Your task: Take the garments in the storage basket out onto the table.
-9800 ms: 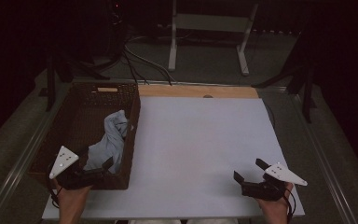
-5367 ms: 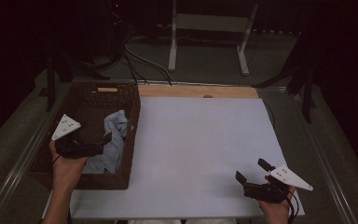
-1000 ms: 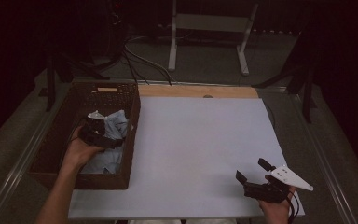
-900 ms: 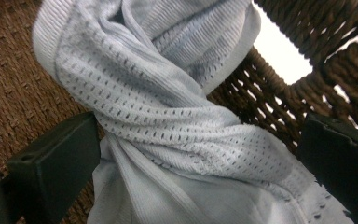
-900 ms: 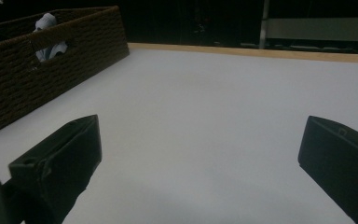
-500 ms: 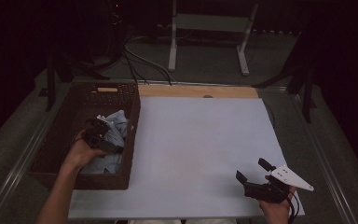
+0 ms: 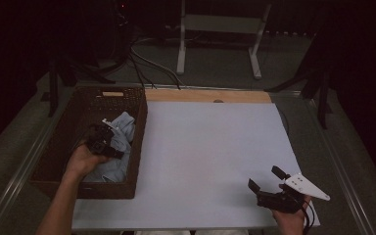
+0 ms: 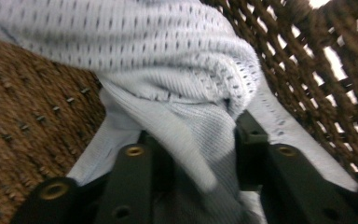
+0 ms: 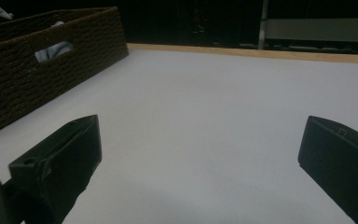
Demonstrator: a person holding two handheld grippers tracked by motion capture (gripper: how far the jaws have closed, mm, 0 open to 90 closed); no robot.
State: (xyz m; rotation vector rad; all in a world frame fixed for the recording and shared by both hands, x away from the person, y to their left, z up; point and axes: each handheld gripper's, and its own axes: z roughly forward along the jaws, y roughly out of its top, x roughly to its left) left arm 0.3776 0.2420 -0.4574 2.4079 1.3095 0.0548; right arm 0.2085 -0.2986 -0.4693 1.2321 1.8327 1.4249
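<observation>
Wicker basket, left tool pinching cloth

Pale blue knit mesh cloth; rough brown wicker basket; smooth matt white tabletop.

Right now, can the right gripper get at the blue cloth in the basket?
Probably not from there. The right gripper sits open at the table's near right corner; the blue cloth lies inside the basket, behind its wall, and the left gripper has just closed on it.
</observation>
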